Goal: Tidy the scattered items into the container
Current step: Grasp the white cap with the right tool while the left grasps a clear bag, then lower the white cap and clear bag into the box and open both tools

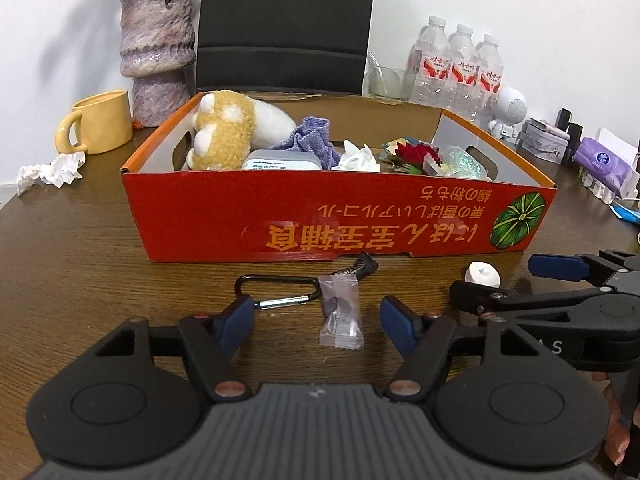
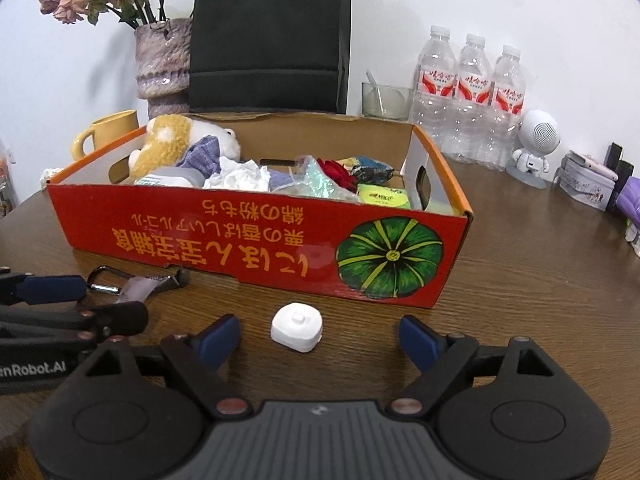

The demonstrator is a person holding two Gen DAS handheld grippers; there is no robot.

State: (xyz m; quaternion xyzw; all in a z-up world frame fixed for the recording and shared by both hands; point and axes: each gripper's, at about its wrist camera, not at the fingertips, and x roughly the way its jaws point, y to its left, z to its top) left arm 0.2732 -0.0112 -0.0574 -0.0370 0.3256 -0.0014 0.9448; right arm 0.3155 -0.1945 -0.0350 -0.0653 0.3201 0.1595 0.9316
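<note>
A red cardboard box (image 1: 280, 216) stands on the wooden table and holds a plush toy (image 1: 224, 132), cloth and tissues. It also shows in the right wrist view (image 2: 240, 236). My left gripper (image 1: 316, 320) is open around a clear wrapped candy (image 1: 342, 316) on the table. A black carabiner (image 1: 276, 290) lies just left of the candy. My right gripper (image 2: 320, 338) is open around a small white cap-like item (image 2: 297, 327), also seen in the left wrist view (image 1: 483, 274). The right gripper shows in the left wrist view (image 1: 504, 280).
A crumpled tissue (image 1: 52, 170) and a yellow mug (image 1: 98, 122) sit left of the box. A vase (image 1: 158, 56), water bottles (image 2: 468, 96), a glass cup (image 2: 386, 100), a white robot figure (image 2: 534, 144) and small boxes (image 2: 588, 184) stand behind and to the right.
</note>
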